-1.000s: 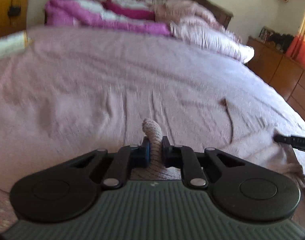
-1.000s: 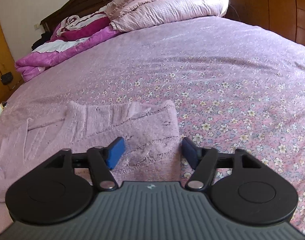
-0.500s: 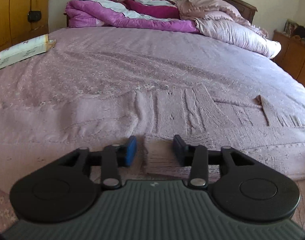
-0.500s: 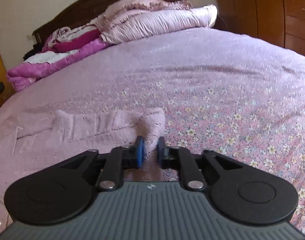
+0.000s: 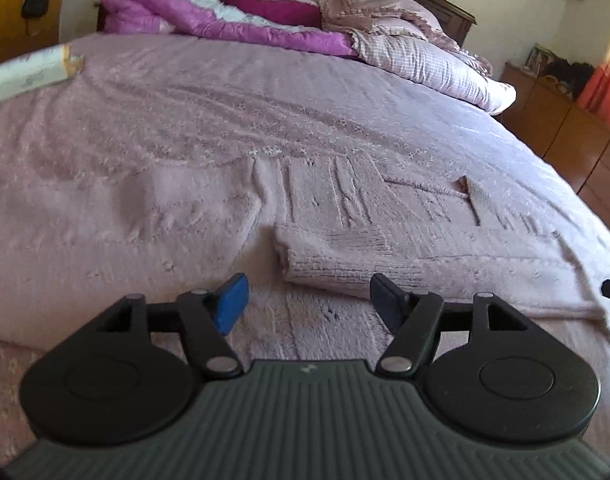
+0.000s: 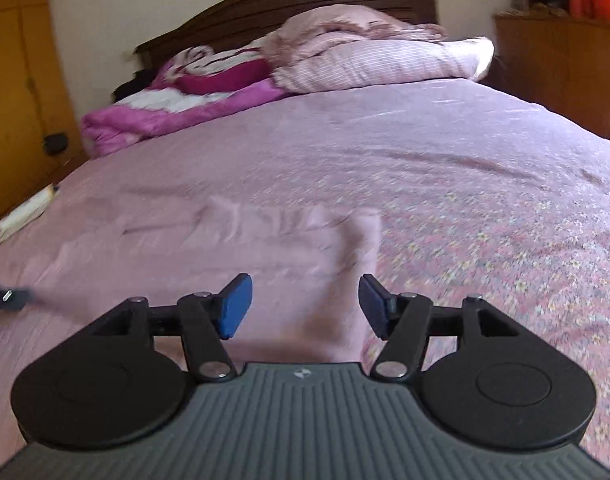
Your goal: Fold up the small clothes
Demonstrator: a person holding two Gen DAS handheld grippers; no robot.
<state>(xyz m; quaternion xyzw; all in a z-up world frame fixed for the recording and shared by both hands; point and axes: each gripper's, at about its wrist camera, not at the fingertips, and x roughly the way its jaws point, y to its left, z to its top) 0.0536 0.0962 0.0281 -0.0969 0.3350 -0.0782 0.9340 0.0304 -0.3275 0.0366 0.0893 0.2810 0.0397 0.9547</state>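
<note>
Half a second ago your right gripper point(image 6: 303, 306) pinched the edge of the pink knit sweater point(image 5: 385, 240); now its fingers are spread and the cloth lies released, as with your left gripper point(image 5: 307, 302), spread wide just short of the folded cuff. The sweater lies flat on the bed point(image 5: 265, 120), one sleeve turned in across the body, likely so both hands can pick fresh corners. The right view is smeared, so its near edge is hard to make out.
</note>
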